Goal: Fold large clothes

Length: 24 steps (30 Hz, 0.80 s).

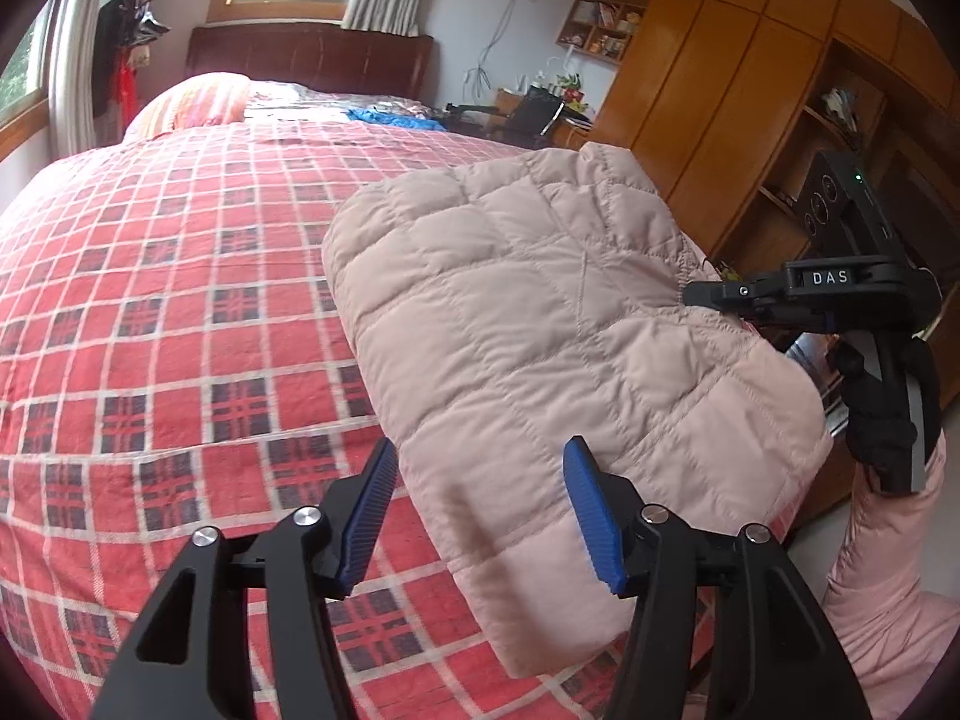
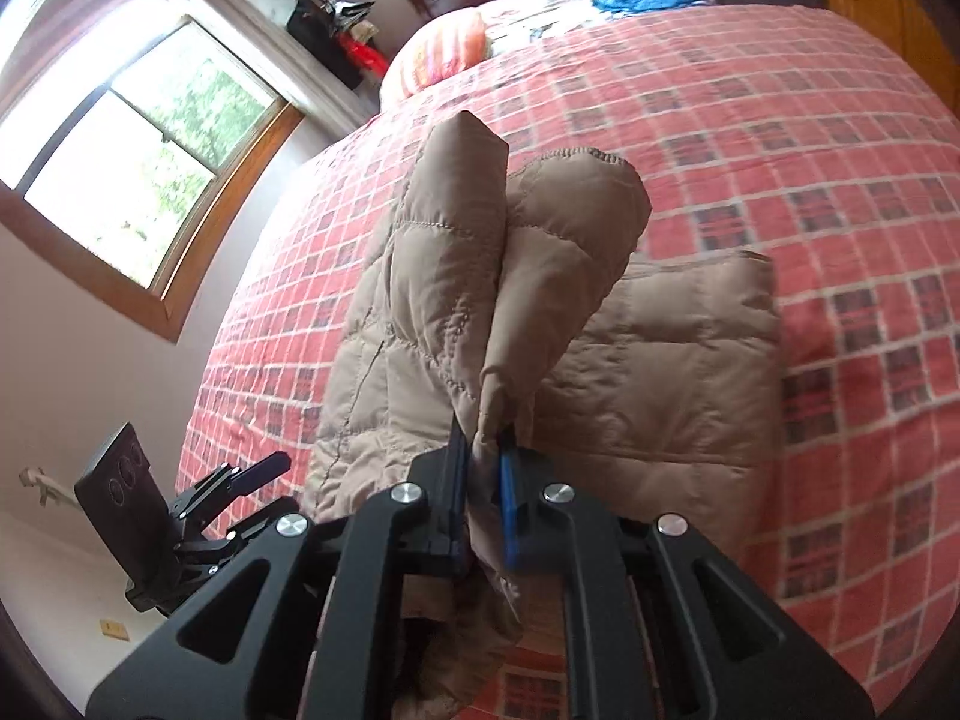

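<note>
Quilted pink-beige down jacket [image 1: 540,324], part-folded on the plaid bedspread [image 1: 180,300]: my right gripper [image 2: 483,480] pinched a bunched edge for lifting it over; my left gripper [image 1: 480,516] hovered agape, empty, beside the jacket's near corner.

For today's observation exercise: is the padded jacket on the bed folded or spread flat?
Partly folded: the jacket lies doubled on the bed, one part lifted by the shut right gripper.

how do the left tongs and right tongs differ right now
The left tongs stand open, blue pads apart, gripping nothing; the right tongs are shut on the quilted jacket. The left tongs hover at the jacket's near corner over the plaid bedspread; the right tongs lift a fold of it at the far edge. Both have black frames and blue pads.
</note>
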Tool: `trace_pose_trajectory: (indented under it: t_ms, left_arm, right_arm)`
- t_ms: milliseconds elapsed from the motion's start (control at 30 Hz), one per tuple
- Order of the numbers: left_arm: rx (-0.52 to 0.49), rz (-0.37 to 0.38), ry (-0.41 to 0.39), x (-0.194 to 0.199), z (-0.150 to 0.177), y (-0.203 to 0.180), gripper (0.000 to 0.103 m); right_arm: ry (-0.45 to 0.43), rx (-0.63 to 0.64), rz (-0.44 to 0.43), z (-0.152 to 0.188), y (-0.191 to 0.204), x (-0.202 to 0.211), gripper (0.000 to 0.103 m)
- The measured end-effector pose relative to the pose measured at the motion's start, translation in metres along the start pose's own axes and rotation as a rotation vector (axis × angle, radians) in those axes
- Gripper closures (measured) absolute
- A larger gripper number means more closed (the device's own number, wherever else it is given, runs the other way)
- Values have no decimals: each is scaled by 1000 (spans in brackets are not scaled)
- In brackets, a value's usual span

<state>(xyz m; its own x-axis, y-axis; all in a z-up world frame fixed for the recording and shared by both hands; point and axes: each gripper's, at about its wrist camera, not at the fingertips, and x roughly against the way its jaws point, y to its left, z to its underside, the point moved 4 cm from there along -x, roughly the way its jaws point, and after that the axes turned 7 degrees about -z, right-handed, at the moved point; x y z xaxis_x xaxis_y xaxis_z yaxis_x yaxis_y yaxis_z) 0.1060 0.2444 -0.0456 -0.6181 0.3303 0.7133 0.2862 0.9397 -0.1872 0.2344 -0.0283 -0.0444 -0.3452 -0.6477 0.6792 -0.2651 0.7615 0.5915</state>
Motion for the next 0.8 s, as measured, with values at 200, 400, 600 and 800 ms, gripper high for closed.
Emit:
trace_pose_trajectory:
  t_ms: [200, 400, 600, 800]
  left_arm:
    - [-33, 1, 40, -20, 4, -18, 45]
    - [-44, 6, 84, -44, 8, -28, 44]
    - [-19, 4, 111, -61, 14, -25, 38]
    - [66, 34, 111, -41, 17, -16, 39]
  right_arm:
    - [0, -99, 53, 10, -55, 3, 95]
    - [58, -152, 94, 29, -94, -24, 94]
    - [71, -136, 91, 32, -97, -35, 87]
    - [-12, -95, 75, 41, -81, 5, 58]
